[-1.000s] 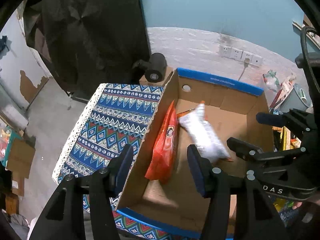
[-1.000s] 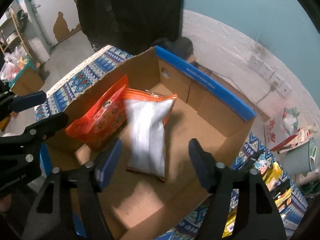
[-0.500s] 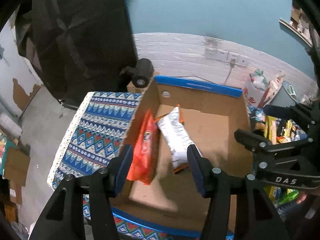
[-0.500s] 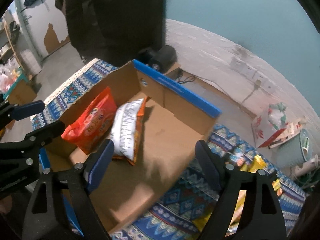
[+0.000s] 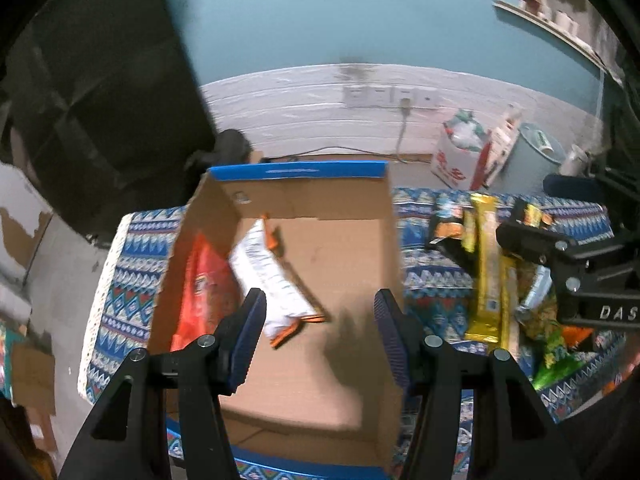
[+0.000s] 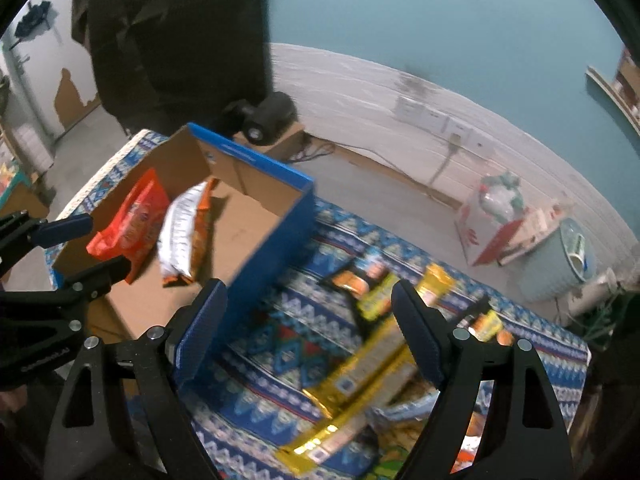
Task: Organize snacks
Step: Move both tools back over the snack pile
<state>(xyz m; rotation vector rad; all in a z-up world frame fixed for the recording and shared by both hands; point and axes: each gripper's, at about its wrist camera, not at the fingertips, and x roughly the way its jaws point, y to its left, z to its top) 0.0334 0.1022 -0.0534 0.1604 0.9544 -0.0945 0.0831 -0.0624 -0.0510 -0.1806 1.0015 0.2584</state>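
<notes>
We see the left gripper (image 5: 320,334) parted and empty above the cardboard box (image 5: 352,364), and the right gripper (image 6: 310,330), just widened, empty above the yellow snack packs (image 6: 360,380) on the counter (image 6: 280,344). Farther in, the orange bag (image 5: 202,288) and white bag (image 5: 268,276) lie inside the box.

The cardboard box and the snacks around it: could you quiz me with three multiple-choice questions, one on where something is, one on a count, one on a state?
1. Where does the orange-red bag stand?
A. against the box's left wall
B. on the cloth
C. in a gripper

2. How many bags are in the cardboard box?
A. none
B. two
C. five

3. What is between the right gripper fingers?
A. the white bag
B. a yellow pack
C. nothing

Answers:
1 A, it leans on that wall.
2 B, the orange-red bag and the white bag.
3 C, open jaws, just widened, hover above the yellow packs on the patterned cloth.
</notes>
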